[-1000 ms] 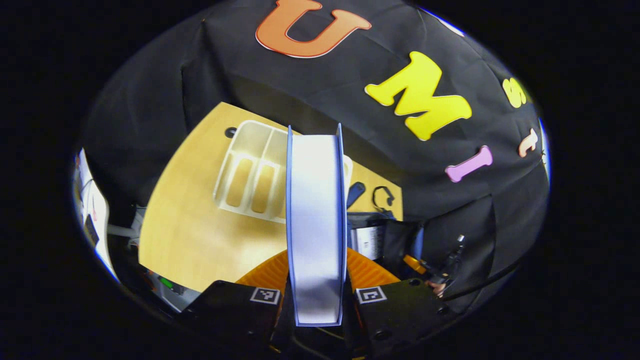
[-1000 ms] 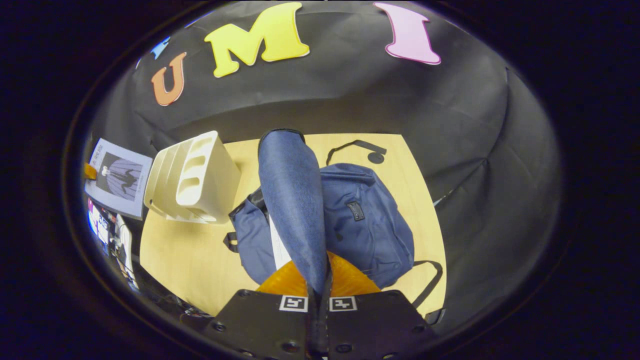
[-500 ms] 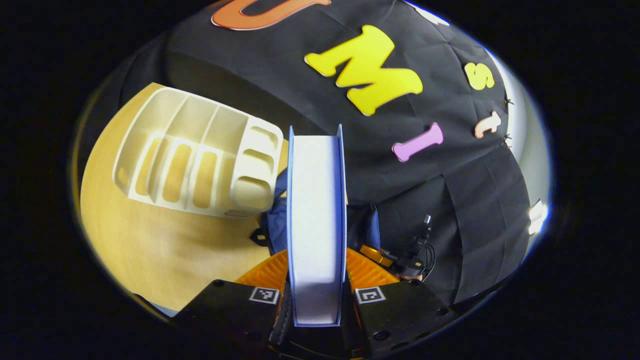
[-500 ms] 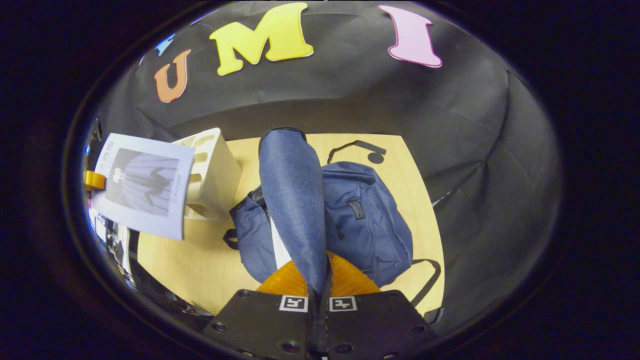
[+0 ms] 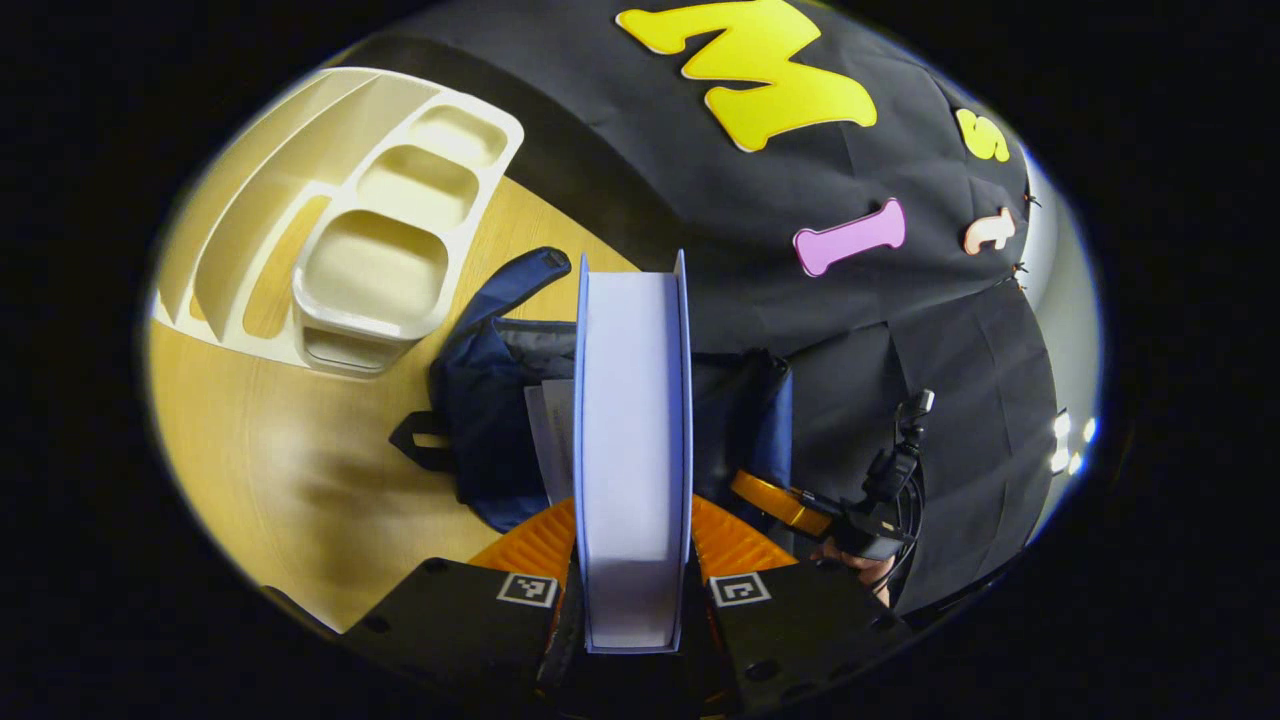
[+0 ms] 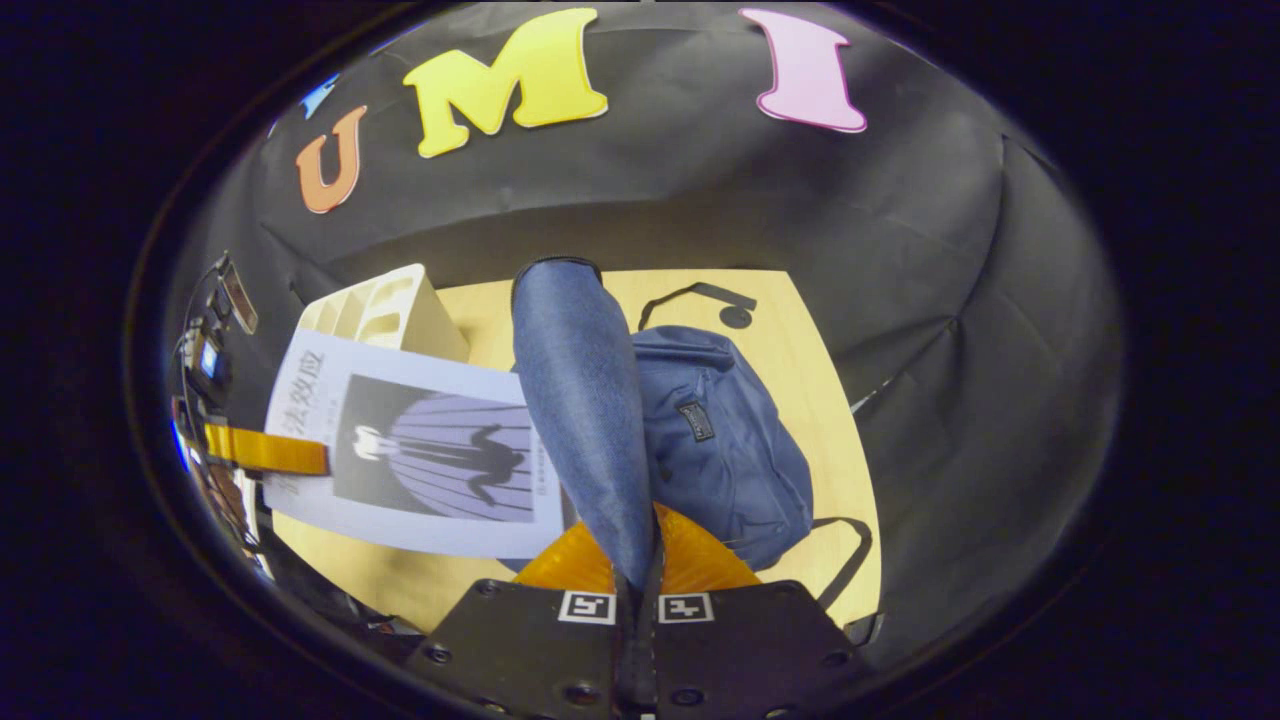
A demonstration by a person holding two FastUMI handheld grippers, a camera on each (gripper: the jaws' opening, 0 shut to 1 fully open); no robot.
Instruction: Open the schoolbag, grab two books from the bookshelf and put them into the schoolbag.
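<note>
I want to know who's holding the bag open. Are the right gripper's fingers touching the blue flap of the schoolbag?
Touching. In the right gripper view the right gripper has both fingers pressed together on the flap, which rises straight out from between them.

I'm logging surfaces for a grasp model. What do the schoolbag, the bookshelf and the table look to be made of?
Schoolbag: woven fabric, matte navy, judging by its soft folds and the flap the right gripper holds up. Bookshelf: probably moulded plastic, cream, smooth with rounded slot edges. Table: wood or wood-look laminate, pale with faint grain and slight sheen; which one is unclear.
</note>
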